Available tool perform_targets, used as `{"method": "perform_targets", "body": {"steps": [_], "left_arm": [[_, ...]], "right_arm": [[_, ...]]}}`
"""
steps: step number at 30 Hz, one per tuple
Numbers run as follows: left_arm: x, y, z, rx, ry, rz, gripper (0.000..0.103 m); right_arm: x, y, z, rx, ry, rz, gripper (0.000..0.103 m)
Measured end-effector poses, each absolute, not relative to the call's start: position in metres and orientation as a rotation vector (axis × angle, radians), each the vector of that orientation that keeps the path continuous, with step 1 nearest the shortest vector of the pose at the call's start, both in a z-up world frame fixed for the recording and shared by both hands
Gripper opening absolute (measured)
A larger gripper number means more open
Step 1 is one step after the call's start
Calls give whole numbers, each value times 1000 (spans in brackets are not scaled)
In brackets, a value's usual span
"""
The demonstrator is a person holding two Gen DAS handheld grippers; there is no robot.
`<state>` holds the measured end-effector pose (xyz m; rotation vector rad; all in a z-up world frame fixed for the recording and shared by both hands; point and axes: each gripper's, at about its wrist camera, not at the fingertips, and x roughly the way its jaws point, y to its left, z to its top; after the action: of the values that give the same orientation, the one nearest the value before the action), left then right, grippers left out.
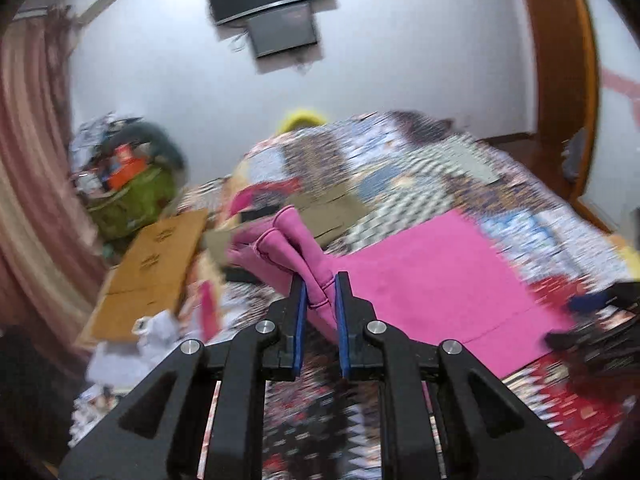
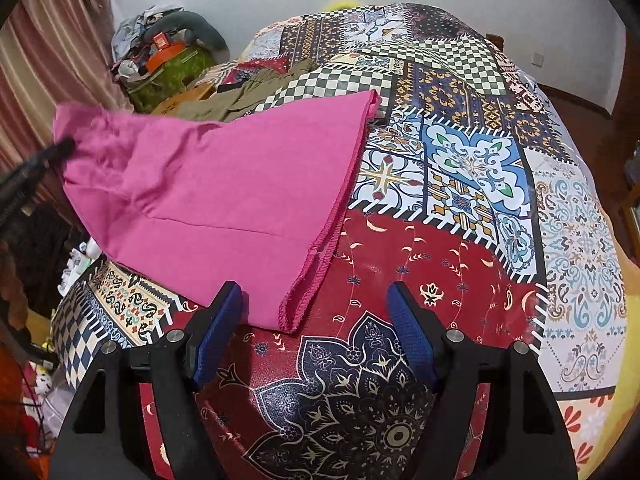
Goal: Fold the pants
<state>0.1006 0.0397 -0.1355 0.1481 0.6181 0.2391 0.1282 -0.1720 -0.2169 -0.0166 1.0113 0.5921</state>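
The pink pants [image 2: 224,184] lie spread on the patterned bed cover [image 2: 472,168], one end lifted off the bed at the left. My left gripper [image 1: 320,280] is shut on the bunched pink waistband end [image 1: 296,240] and holds it raised; it shows in the right wrist view [image 2: 60,148] at the far left. My right gripper [image 2: 314,292] is open and empty, just above the cover, with the pants' hem corner [image 2: 296,312] lying between its fingers. The right gripper shows blurred in the left wrist view [image 1: 592,320].
Olive-green pants [image 2: 240,96] lie on the bed behind the pink ones. A flat cardboard box [image 1: 156,264] and a pile of clutter [image 1: 124,168] sit left of the bed by the curtain. A wooden door frame [image 1: 560,80] stands at the right.
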Motion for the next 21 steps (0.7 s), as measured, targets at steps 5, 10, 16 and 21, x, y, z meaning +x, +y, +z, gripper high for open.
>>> {"method": "perform_targets", "body": {"steps": [5, 10, 16, 21], "left_arm": [[121, 17, -119, 33, 654, 7, 13], [141, 5, -120, -79, 732, -144, 12], [156, 1, -135, -203, 830, -263, 12], [159, -7, -145, -210, 880, -317, 12]], "right_arm": [[128, -173, -218, -9, 1010, 598, 72], [129, -174, -218, -1, 1008, 603, 72], [130, -174, -219, 6, 1008, 608, 72], [130, -175, -219, 11, 1008, 609, 72]]}}
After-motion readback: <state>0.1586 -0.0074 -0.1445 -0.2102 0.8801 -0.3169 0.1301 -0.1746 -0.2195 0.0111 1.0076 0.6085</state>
